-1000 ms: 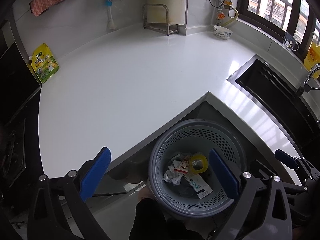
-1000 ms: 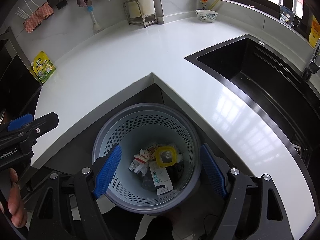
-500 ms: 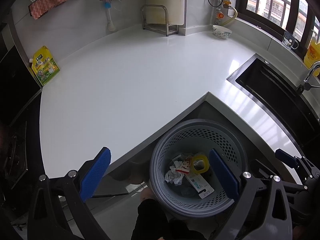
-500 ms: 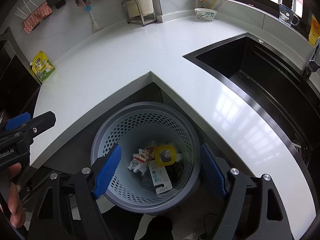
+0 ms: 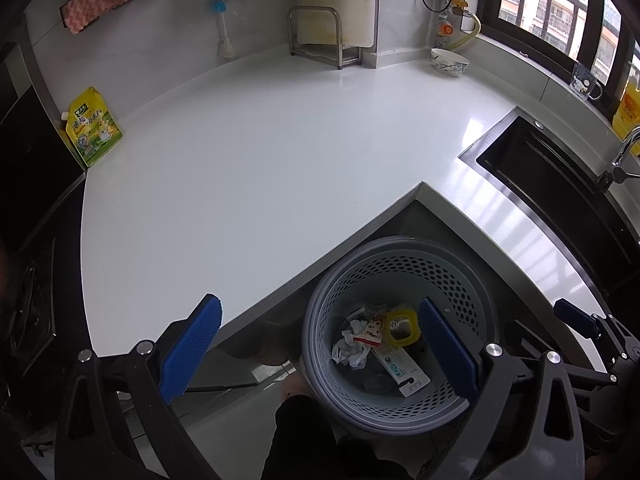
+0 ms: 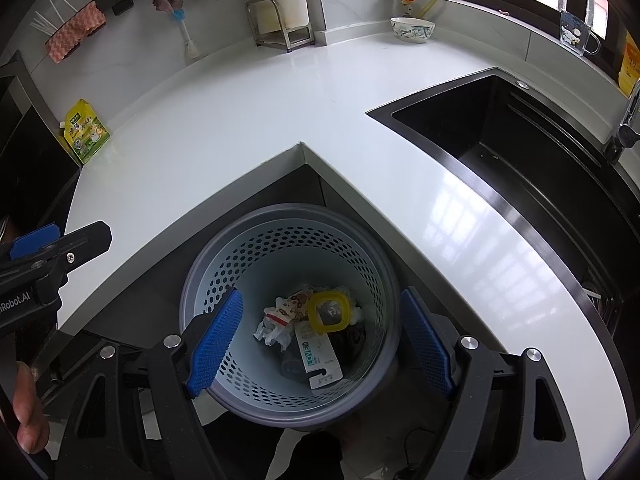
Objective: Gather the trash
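White and L-shaped, the kitchen surface (image 5: 260,168) fills most of both my views, with a black sink (image 6: 520,152) set into it on the right side. At the back wall I see a metal rack (image 5: 324,40), a small patterned bowl (image 5: 449,62) and a yellow-green pouch (image 5: 90,126) that leans near the left edge, beside the dark stove area.

Below the inner corner of the surface stands a grey perforated trash basket (image 6: 288,248) on the floor. Inside it lies the trash: a crumpled white paper (image 6: 274,330), a small wrapper with red and brown print (image 6: 290,306), a yellow ring-shaped lid (image 6: 330,312) and a white card package with green letters (image 6: 318,354). The yellow lid rests partly on top of the card package, and the crumpled paper touches the wrapper on its left.

My left gripper (image 5: 320,344) hangs above the basket's left side with its jaws wide apart and nothing between them; one blue pad is over the edge of the surface, the other over the basket's inside. My right gripper (image 6: 320,338) is directly over the basket, jaws also spread wide and holding nothing, and the trash shows between the two blue pads. In the right wrist view the left gripper appears at the left edge, over the surface.
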`<state>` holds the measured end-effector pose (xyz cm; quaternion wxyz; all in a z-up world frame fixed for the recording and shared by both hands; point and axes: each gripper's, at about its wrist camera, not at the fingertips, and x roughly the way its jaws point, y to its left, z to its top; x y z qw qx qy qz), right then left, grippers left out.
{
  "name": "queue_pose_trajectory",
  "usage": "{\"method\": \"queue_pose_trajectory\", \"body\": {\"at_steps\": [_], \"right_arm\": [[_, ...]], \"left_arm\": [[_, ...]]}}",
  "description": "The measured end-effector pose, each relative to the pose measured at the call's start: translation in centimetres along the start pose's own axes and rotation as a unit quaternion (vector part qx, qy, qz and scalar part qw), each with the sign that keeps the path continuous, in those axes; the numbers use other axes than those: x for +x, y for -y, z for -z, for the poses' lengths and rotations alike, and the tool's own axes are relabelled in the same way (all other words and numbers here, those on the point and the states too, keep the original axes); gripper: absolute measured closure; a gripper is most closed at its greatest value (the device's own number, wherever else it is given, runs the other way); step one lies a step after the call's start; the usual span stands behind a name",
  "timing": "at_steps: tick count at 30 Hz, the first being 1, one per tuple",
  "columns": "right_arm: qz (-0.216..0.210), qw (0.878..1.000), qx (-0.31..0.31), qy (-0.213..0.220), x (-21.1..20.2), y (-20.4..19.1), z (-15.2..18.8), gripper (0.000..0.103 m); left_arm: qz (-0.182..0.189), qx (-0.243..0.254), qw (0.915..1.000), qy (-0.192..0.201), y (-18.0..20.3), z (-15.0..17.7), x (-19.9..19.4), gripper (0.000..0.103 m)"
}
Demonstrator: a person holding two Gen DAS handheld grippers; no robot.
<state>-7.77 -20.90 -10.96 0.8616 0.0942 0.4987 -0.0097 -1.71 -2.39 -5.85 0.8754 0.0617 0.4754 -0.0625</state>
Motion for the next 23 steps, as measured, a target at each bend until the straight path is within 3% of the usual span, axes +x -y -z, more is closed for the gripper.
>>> {"method": "queue_pose_trajectory", "body": {"at_steps": [23], "right_arm": [[-0.001, 1.0, -0.001, 0.0, -0.03, -0.27, -0.08, 0.026]], "left_arm": [[0.0, -0.004, 1.0, -0.003, -0.07, 0.21, 0.14, 0.006]]}}
